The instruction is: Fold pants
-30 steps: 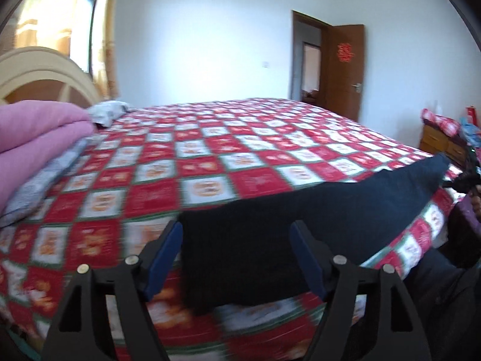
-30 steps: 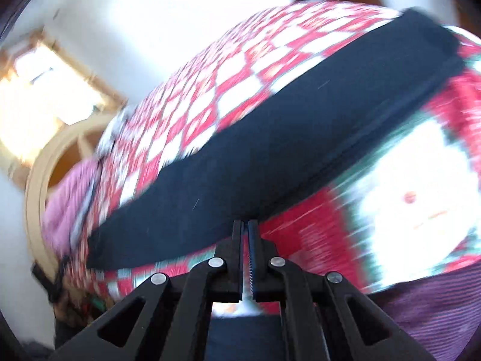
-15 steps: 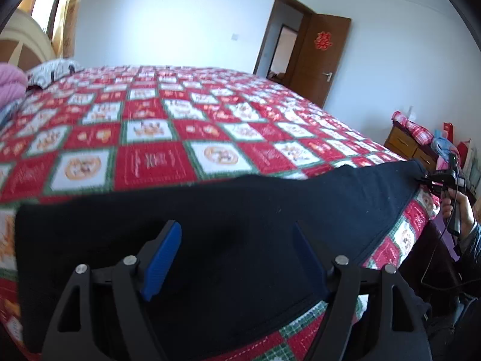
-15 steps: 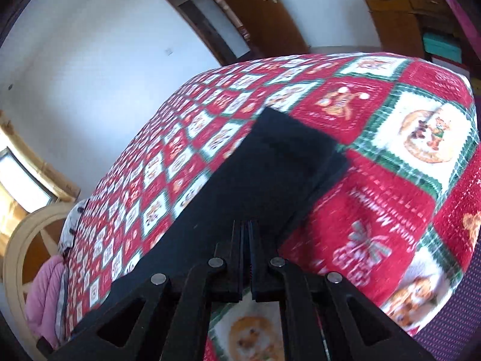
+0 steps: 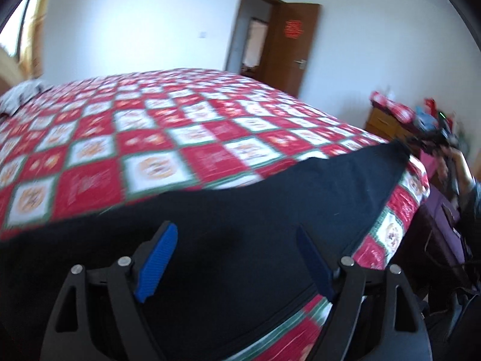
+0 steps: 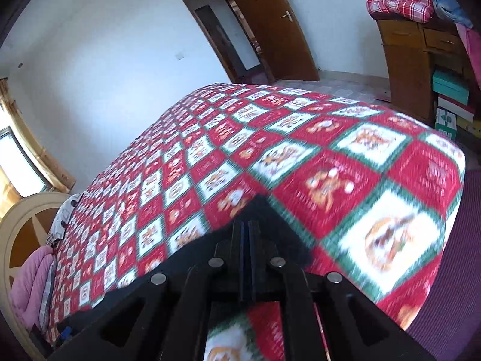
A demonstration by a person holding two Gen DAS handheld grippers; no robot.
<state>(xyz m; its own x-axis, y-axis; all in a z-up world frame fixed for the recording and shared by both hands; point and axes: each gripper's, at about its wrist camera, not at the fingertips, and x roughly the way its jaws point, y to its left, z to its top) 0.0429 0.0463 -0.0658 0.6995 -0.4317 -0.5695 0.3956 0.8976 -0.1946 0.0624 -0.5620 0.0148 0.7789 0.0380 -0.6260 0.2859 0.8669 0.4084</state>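
bed (image 5: 186, 138) with a red, white and green checked cover fills most of both views; near edge and right-hand corner visible. pale curved headboard (image 6: 21, 234) at the far left, a folded pink quilt (image 6: 28, 279) beside it. brown door (image 5: 293, 45) standing open in the far wall; wooden cabinet (image 6: 402, 60) to the right with a red plaid bundle on top.

dark pants (image 5: 270, 204) lie stretched along the near edge of the bed, spanning from the left of the left wrist view to the right-hand corner, flat on the cover.

left gripper (image 5: 237, 261) sits low over the near part of the pants; jaws have just been opening and stand wide apart, blue pads clear of the cloth, nothing grasped.

right gripper (image 6: 248, 237) has its fingers clenched together on the far end of the pants (image 6: 264, 213), the cloth raised to a point at the tips. in the left wrist view this gripper (image 5: 421, 146) appears at the pants' right-hand tip, blurred, with the person's hand (image 5: 451, 165) behind it.
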